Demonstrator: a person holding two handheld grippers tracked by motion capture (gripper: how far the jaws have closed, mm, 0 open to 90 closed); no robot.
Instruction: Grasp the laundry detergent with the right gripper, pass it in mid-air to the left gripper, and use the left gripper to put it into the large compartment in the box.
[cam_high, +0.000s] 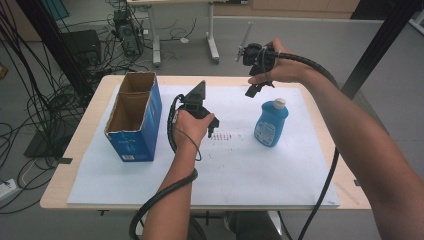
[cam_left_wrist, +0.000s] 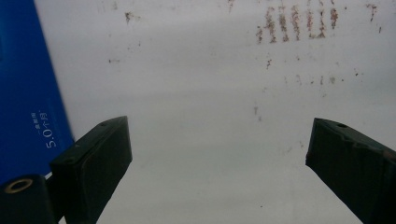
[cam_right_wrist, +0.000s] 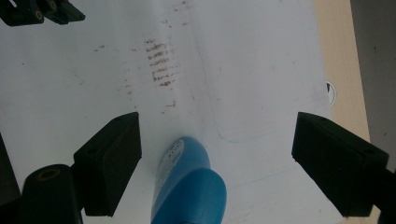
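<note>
the blue bottle lies on its side on the white sheet covering the tabletop, right of centre, cap end pointing away from the person. the right tongs hover above it, spread wide with the bottle's body showing between the jaws in the right gripper view and nothing pressed. the risk i see: a rounded bottle lying flat can roll or squirt sideways if the jaws close off-centre or only on its curved shoulder. the left tongs are spread too, empty, over bare sheet between the bottle and the open blue carton; a swing could nudge that carton.
</note>
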